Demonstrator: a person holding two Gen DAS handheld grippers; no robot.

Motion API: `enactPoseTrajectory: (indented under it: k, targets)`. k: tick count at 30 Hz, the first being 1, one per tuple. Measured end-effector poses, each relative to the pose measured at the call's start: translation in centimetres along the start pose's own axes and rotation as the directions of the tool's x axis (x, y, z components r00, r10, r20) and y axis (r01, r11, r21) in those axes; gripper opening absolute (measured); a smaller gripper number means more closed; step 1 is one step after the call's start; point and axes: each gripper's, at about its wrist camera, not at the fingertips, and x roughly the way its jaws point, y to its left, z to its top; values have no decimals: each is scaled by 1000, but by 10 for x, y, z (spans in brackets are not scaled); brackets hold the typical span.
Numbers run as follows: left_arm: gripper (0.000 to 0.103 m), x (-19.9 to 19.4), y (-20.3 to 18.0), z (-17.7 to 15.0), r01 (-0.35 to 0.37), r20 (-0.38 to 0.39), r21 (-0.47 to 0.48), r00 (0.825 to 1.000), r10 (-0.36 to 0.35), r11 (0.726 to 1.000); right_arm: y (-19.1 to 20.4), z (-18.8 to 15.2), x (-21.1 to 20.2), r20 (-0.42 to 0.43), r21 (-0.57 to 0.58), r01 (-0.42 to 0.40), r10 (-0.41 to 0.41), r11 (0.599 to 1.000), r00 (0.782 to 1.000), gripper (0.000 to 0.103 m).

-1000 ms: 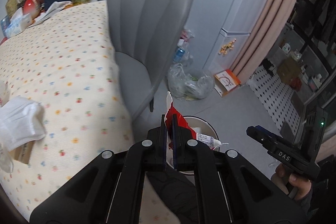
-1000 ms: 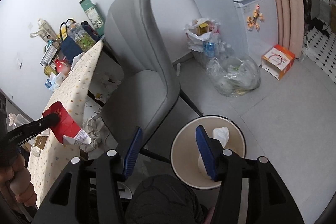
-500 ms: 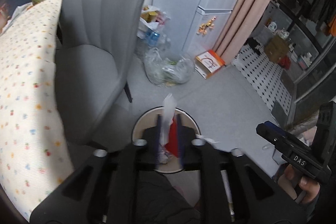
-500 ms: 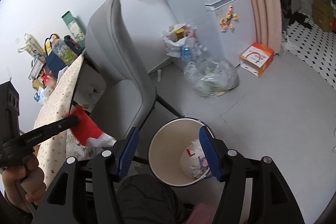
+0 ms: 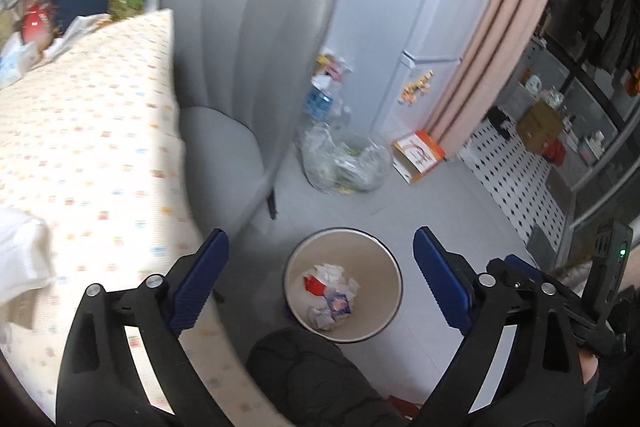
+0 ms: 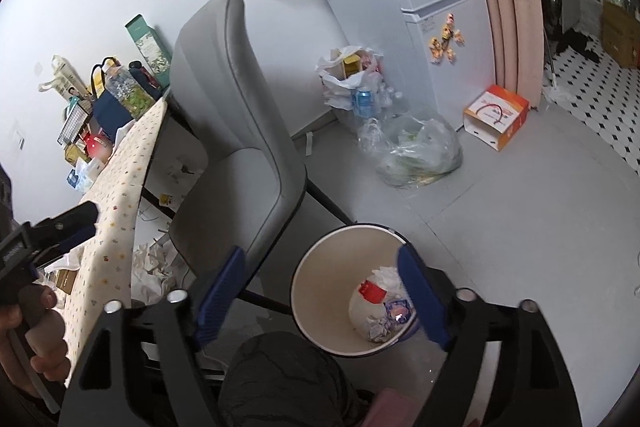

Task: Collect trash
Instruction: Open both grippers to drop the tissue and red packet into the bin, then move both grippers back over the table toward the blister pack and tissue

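A round cream waste bin (image 5: 297,291) (image 6: 308,279) stands on the grey floor below both grippers. Inside it lie a red wrapper (image 5: 314,284) (image 6: 372,291), crumpled white paper (image 5: 330,271) and a small blue-and-pink packet (image 5: 339,304). My left gripper (image 5: 320,245) hangs above the bin, its jaws opening wide with nothing between them. My right gripper (image 6: 320,259) also hovers over the bin with its jaws opening and empty. In the right wrist view the left gripper (image 6: 60,227) shows at the left edge beside the table, held by a hand (image 6: 36,339).
A table with a dotted cloth (image 5: 80,131) (image 6: 120,195) is on the left, with white tissue (image 5: 20,259) on it and bags at its far end. A grey chair (image 5: 248,67) (image 6: 240,131) stands beside the bin. Plastic trash bags (image 5: 344,163) (image 6: 412,151), an orange box (image 6: 496,115) and a fridge (image 6: 440,7) are behind.
The left gripper carried the red wrapper from the table edge over the bin and let it go; the wrapper now lies in the bin. Both grippers' jaws have spread wider.
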Motion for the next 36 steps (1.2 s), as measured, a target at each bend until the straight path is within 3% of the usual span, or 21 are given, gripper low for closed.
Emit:
enactPoseTrajectory:
  k: [3,18,36]
  targets:
    - [94,-19,20,-1,-19,30,-43,999,20,999,9,1,1,4,-3,-11,11,1000,1000,88]
    - [95,-82,91,-20,-51,129,-160,989,73,986,92,-3,-13,6,-145,-93,95,985,995,93]
    - [94,-146,187,-62,-72,205,-361,966,154,930,211,-18,-23,-45,-344,-209,206,915,977,93]
